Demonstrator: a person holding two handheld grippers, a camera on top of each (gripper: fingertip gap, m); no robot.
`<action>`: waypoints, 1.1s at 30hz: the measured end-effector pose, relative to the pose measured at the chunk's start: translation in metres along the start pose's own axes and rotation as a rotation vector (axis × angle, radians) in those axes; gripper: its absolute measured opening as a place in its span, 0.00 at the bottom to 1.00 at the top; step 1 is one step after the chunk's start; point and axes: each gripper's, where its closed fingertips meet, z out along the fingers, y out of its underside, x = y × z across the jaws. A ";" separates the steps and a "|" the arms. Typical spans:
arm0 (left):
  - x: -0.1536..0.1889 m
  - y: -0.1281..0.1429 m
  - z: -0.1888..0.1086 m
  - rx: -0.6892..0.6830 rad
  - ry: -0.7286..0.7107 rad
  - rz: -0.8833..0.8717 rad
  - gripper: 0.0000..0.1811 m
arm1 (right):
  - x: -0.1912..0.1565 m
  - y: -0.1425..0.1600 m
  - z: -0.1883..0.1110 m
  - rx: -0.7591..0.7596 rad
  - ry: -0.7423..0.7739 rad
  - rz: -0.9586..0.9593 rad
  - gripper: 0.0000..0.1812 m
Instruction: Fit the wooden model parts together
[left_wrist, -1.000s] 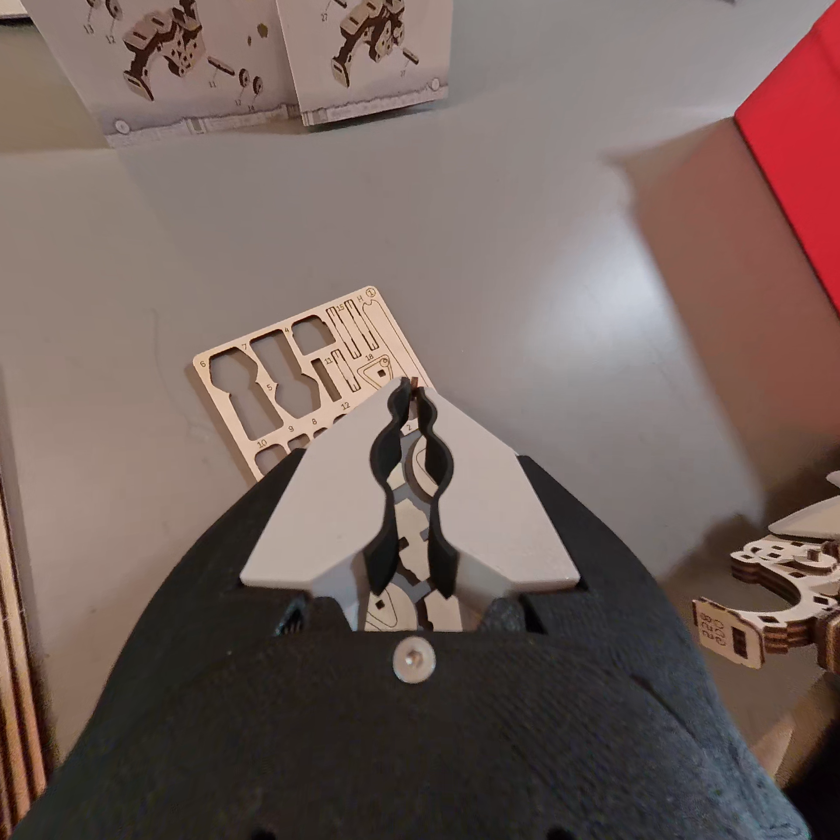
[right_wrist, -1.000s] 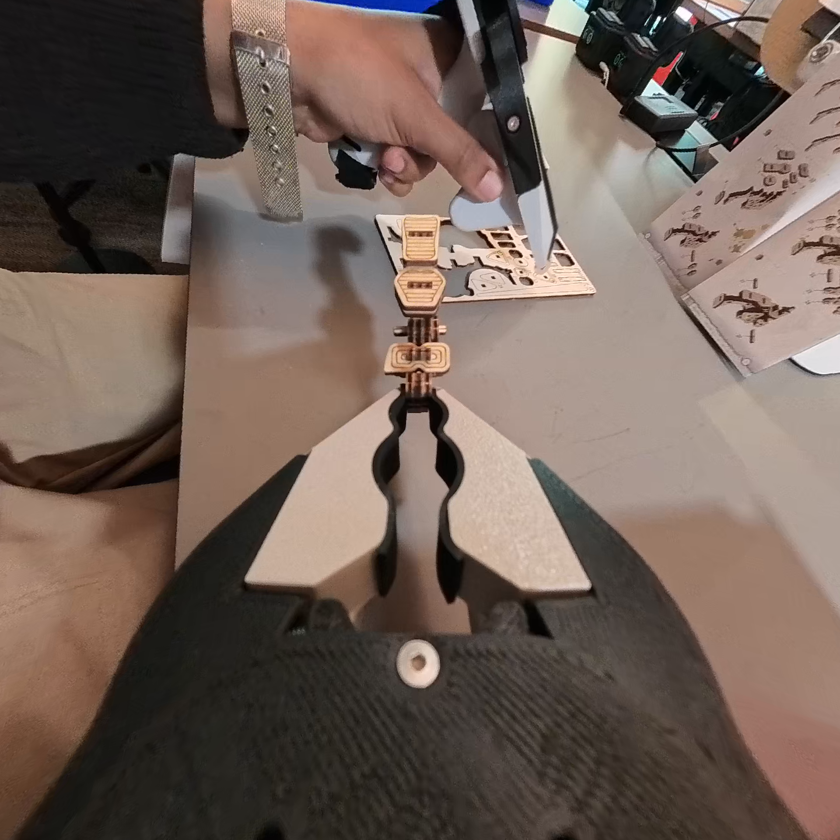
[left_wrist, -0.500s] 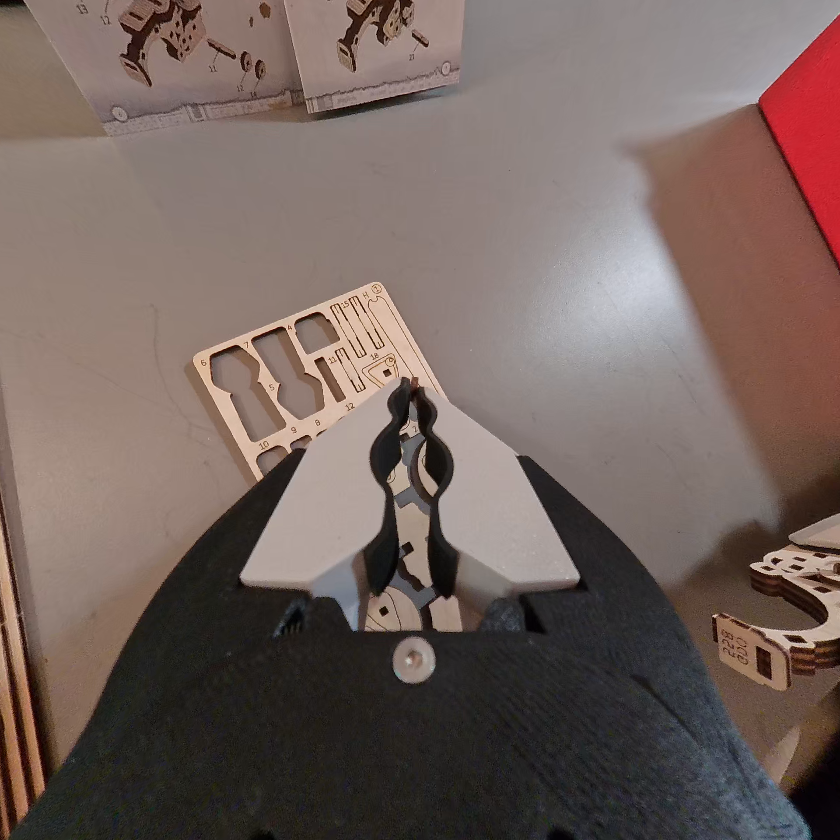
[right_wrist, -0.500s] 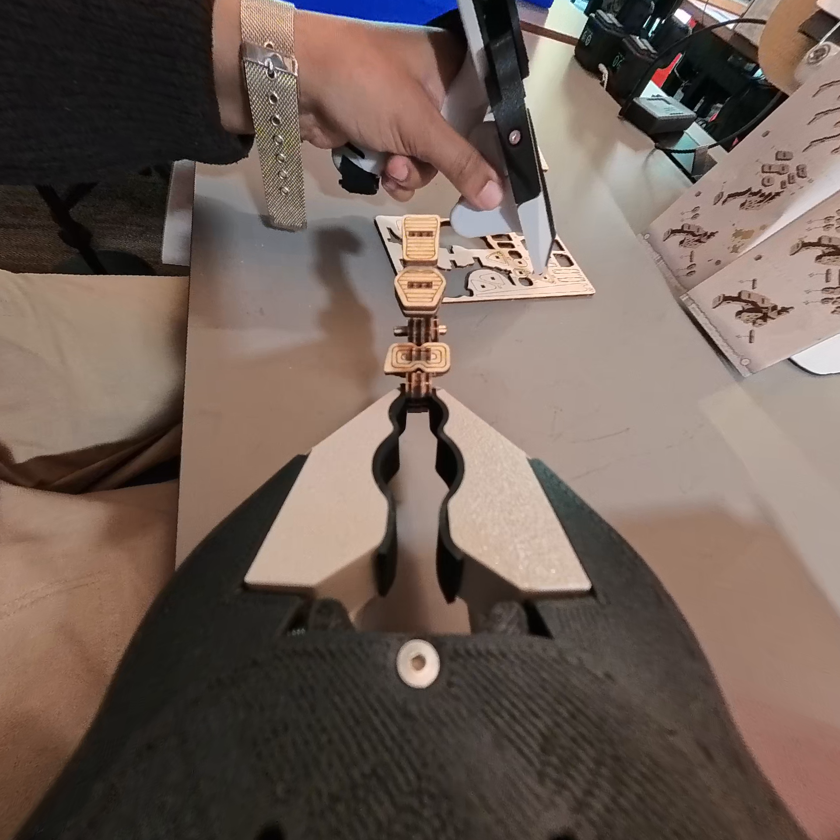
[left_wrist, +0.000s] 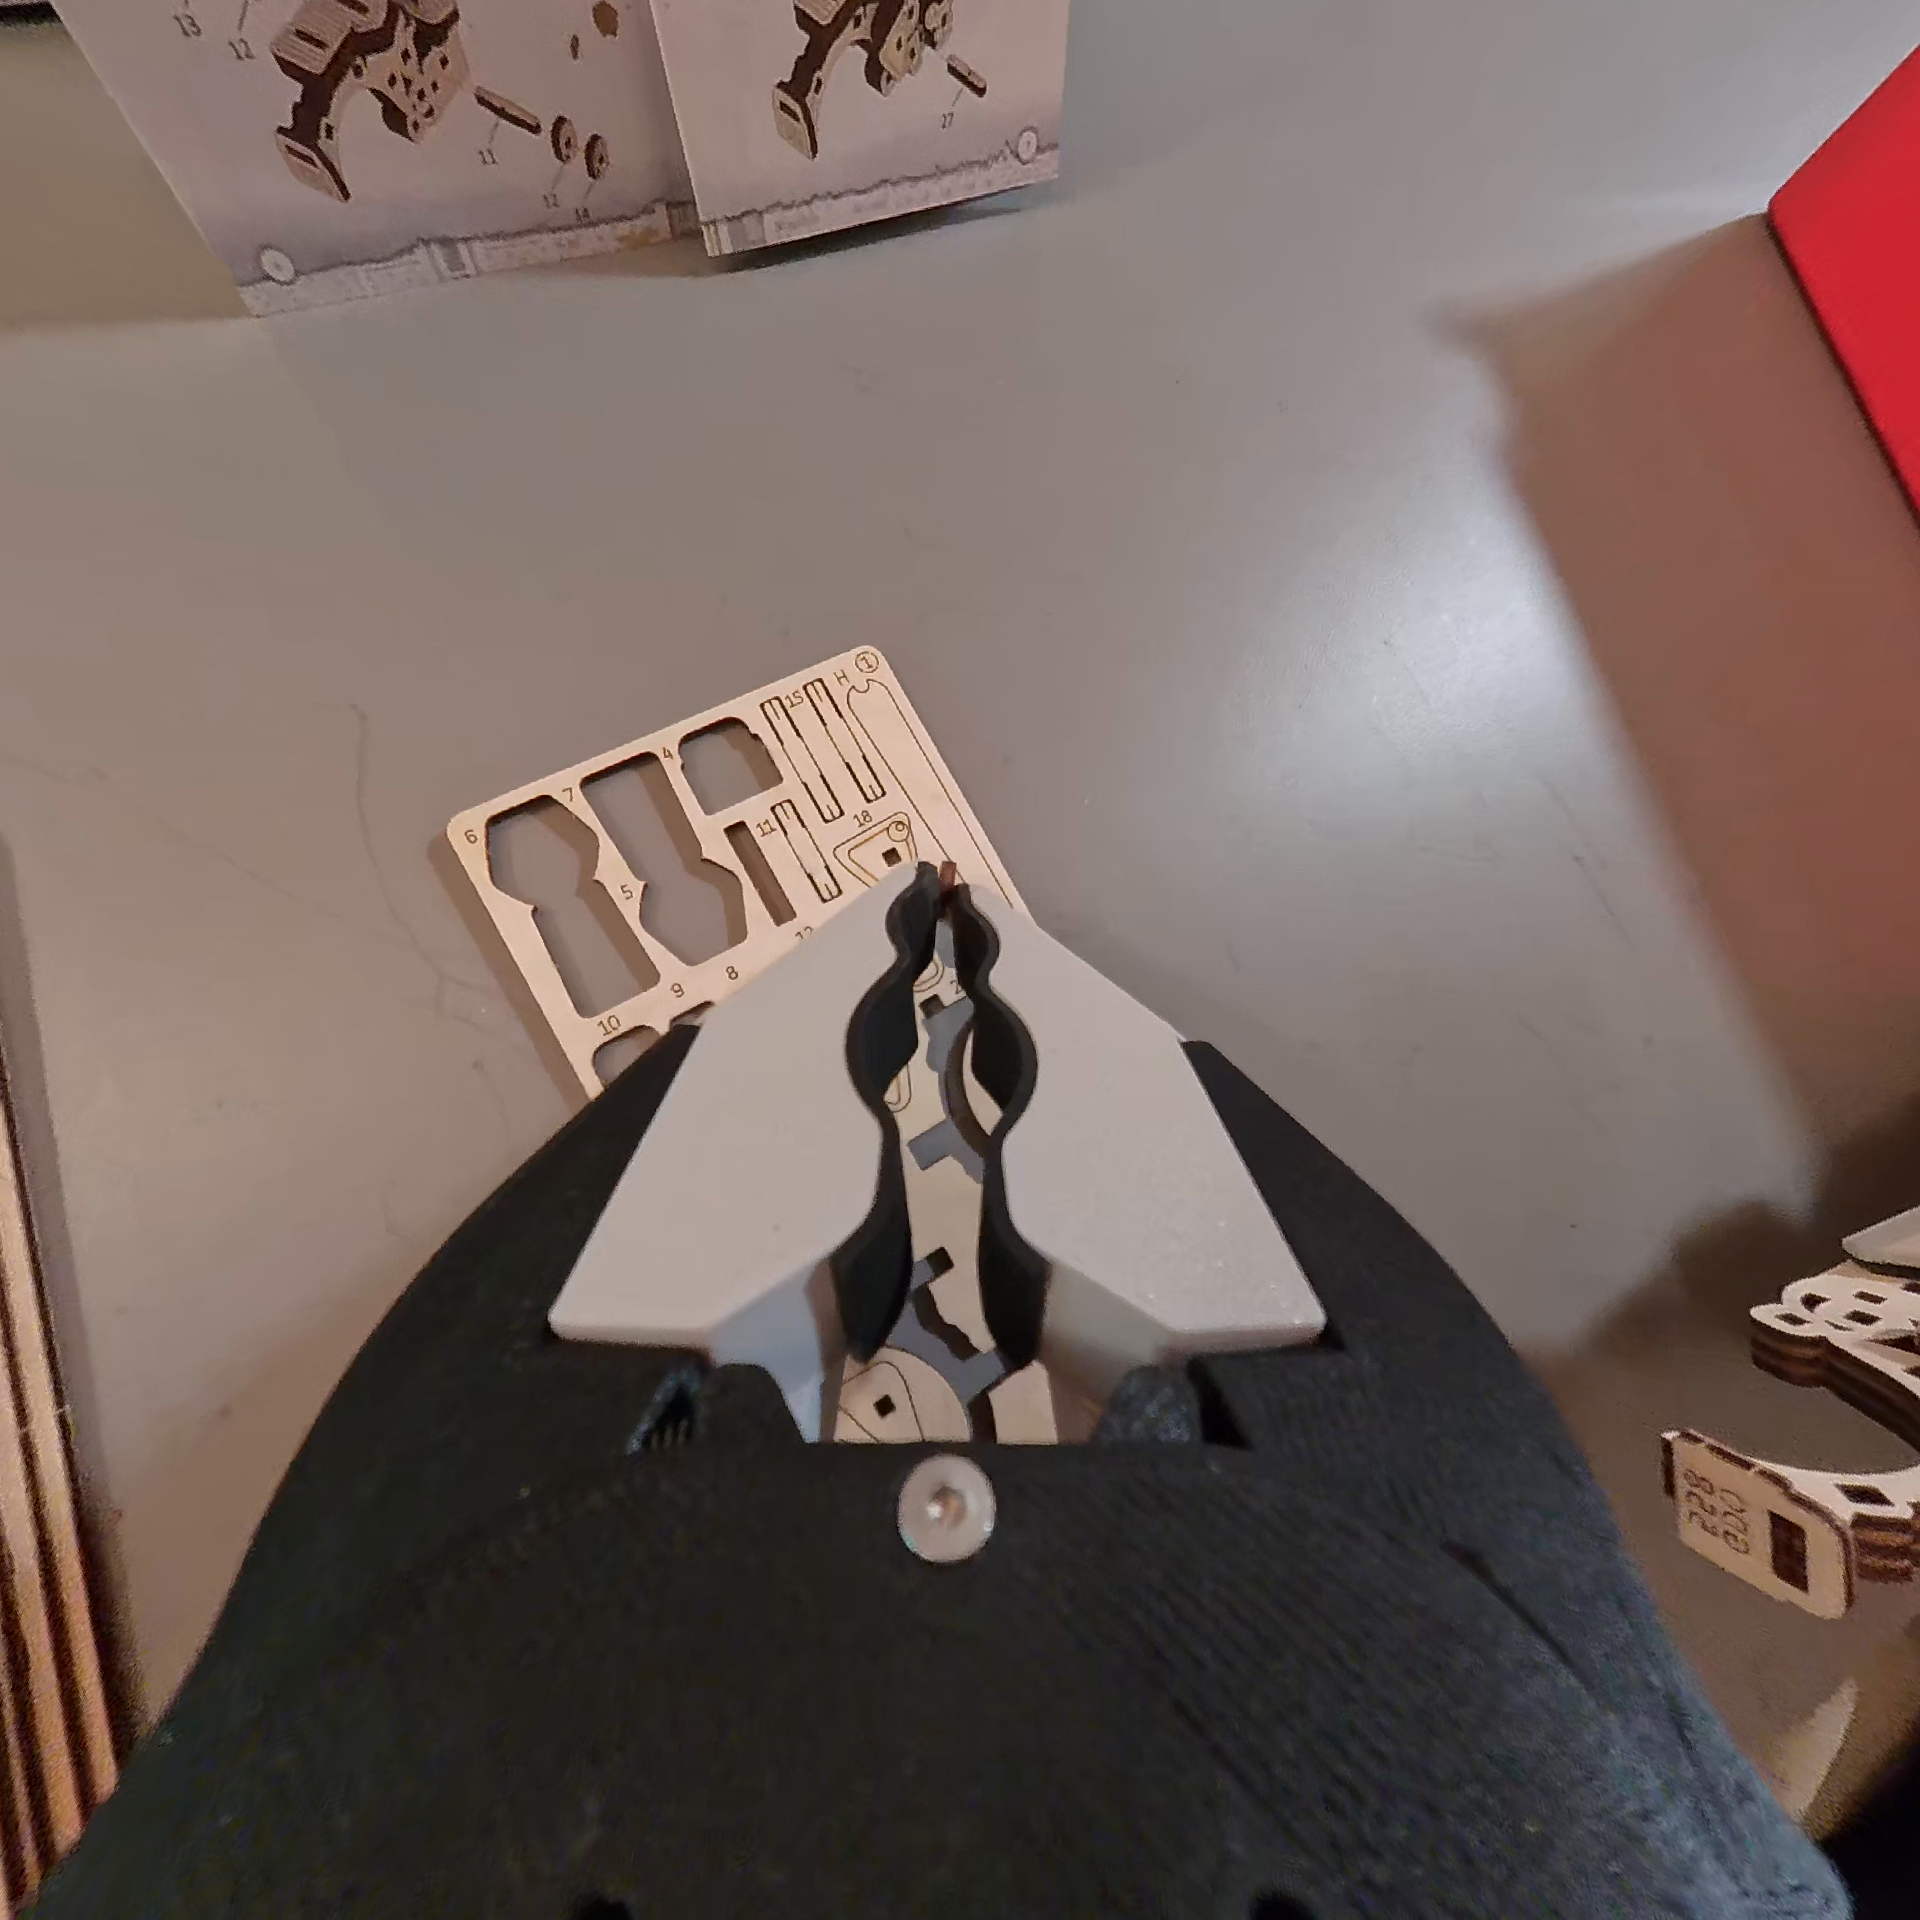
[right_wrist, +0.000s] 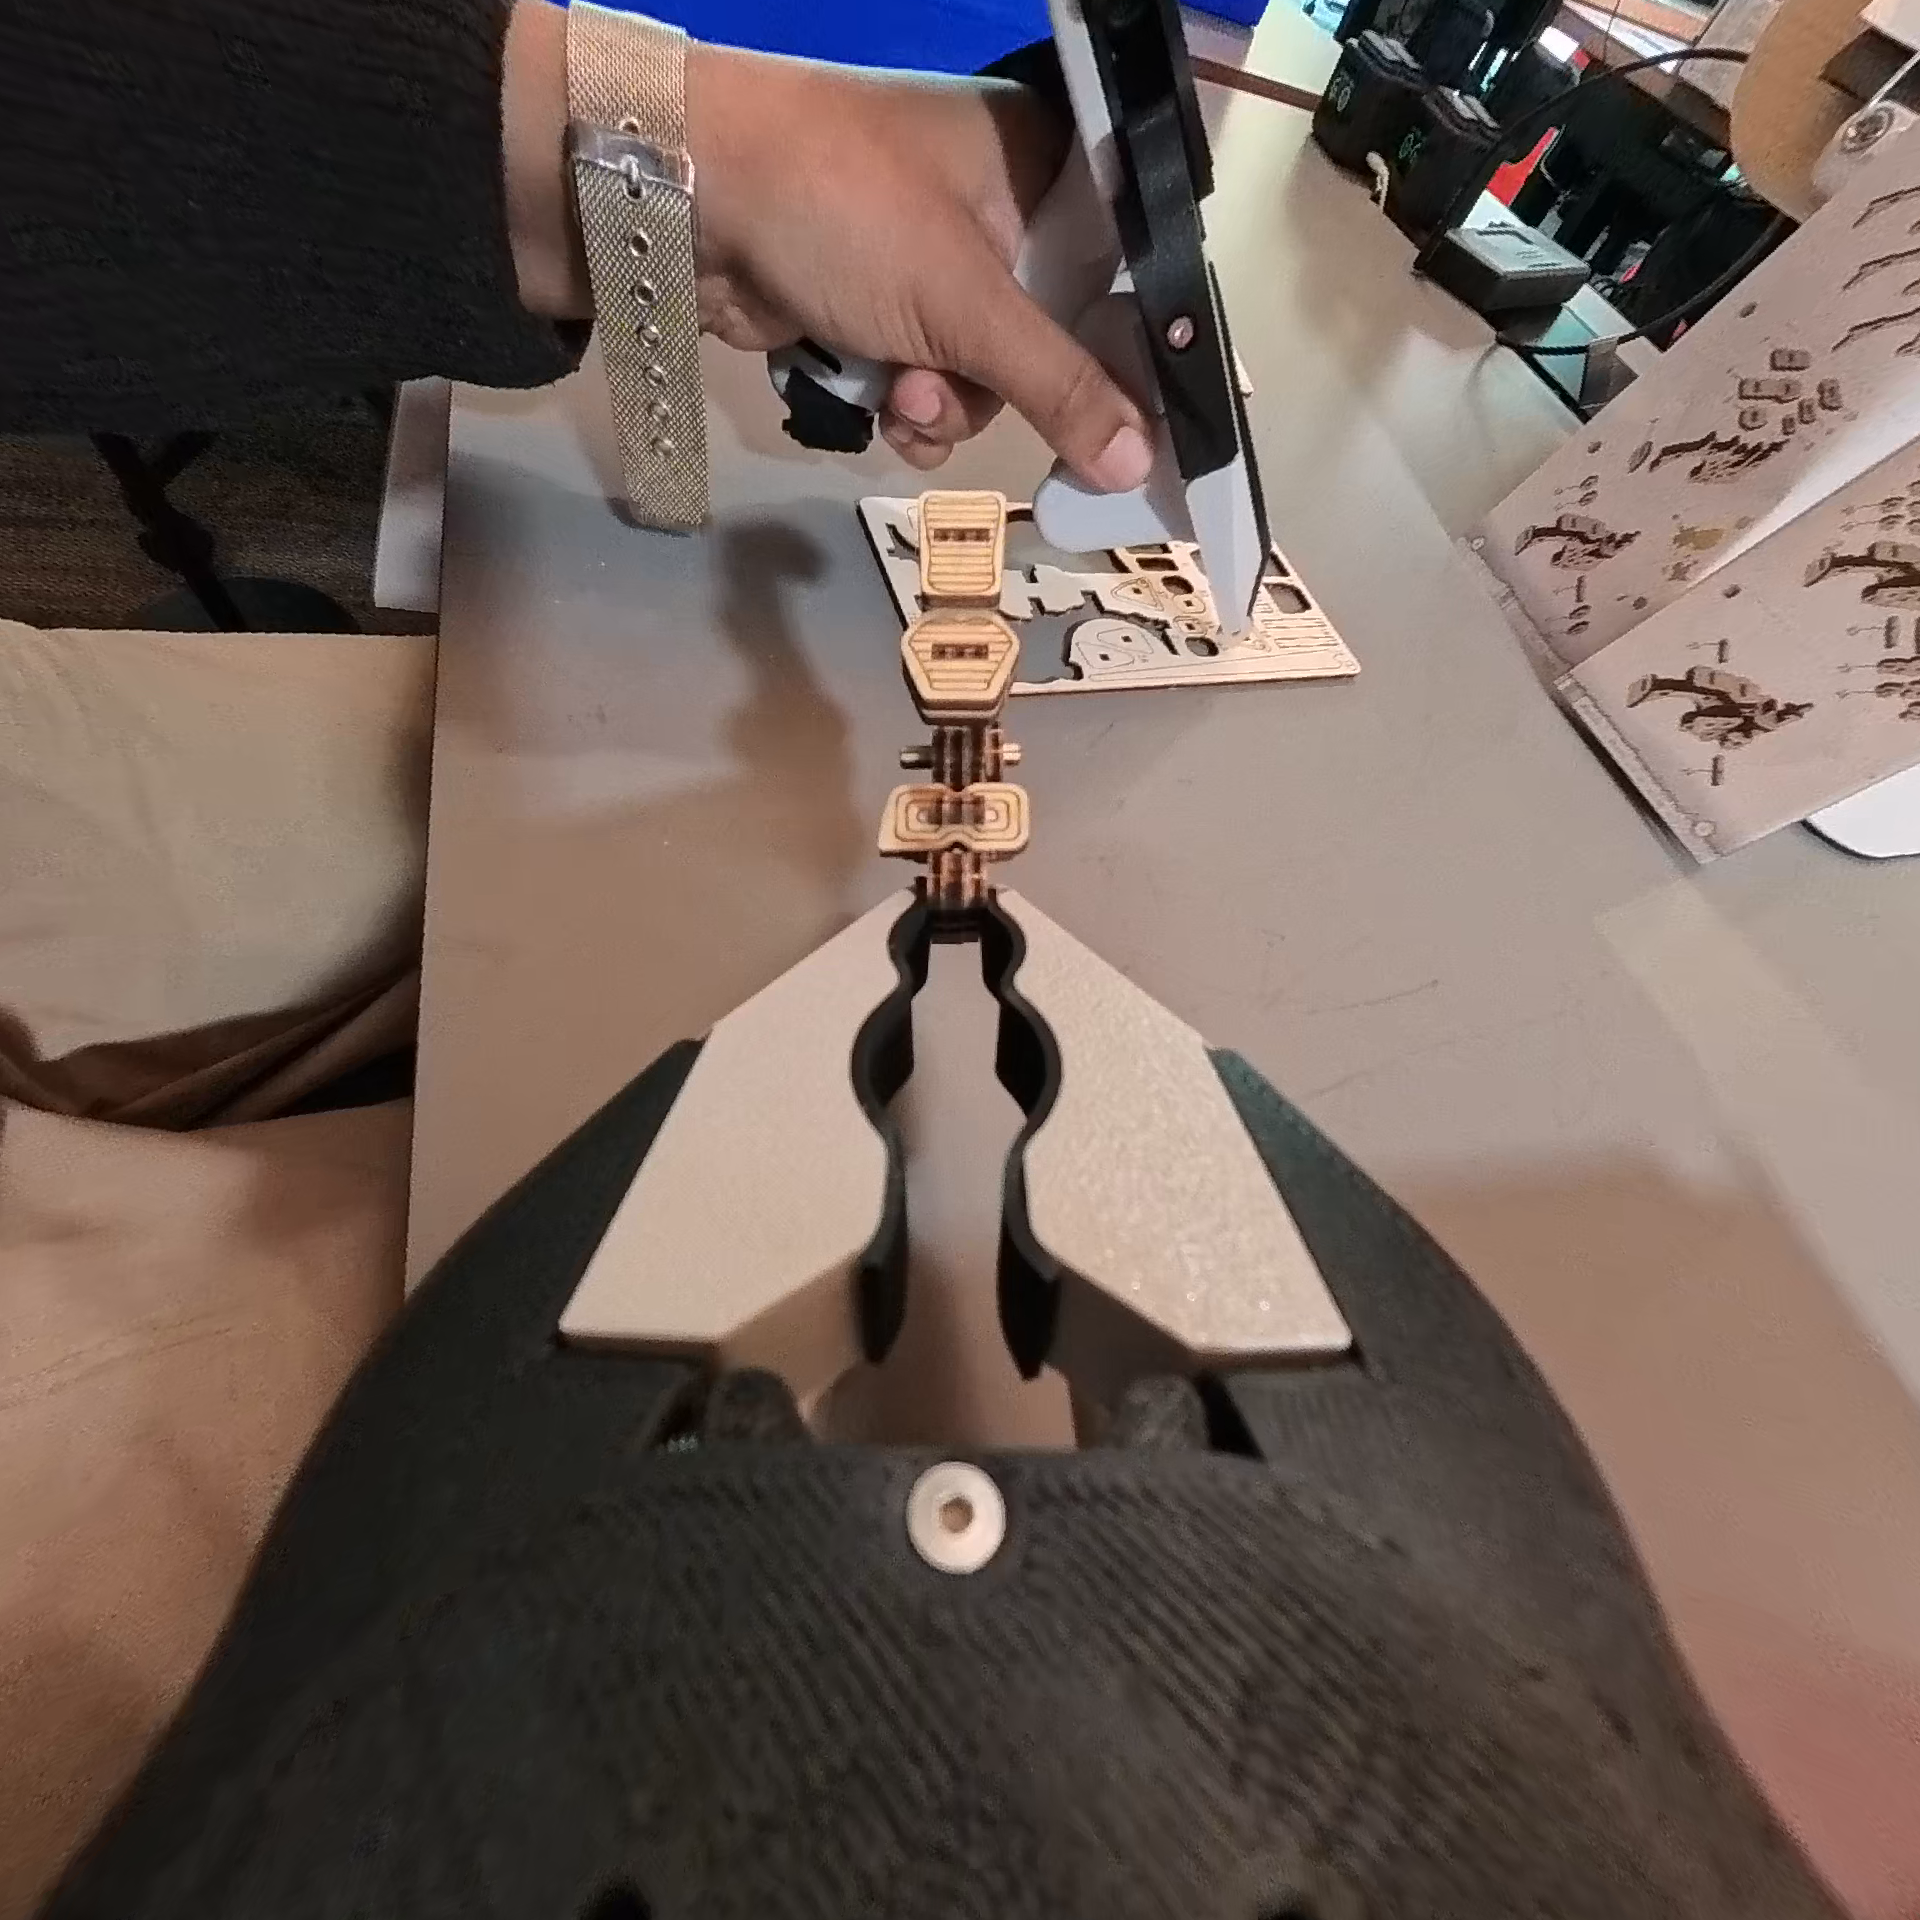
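Covering the parts sheet (left_wrist: 665, 894), left gripper (left_wrist: 938, 883) pinches something indistinct.

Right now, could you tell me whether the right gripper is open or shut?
Shut: the right gripper has its tips clamped on the end of the wooden model assembly, holding it out above the table.

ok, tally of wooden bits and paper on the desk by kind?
Wooden part sheets: 1
Assembled wooden models, held by the right gripper: 1
Small wooden pieces in the left gripper: 1
Instruction sheets: 2
Total: 5
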 end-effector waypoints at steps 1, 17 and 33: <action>-0.001 0.000 0.000 -0.002 -0.002 0.000 0.01 | 0.000 0.000 0.000 0.001 0.000 0.001 0.04; -0.002 -0.001 -0.002 0.003 0.003 -0.008 0.01 | 0.000 0.000 -0.001 0.004 -0.001 0.006 0.04; 0.007 0.013 -0.043 0.081 -0.001 -0.024 0.01 | 0.000 -0.001 -0.001 0.007 -0.001 0.004 0.04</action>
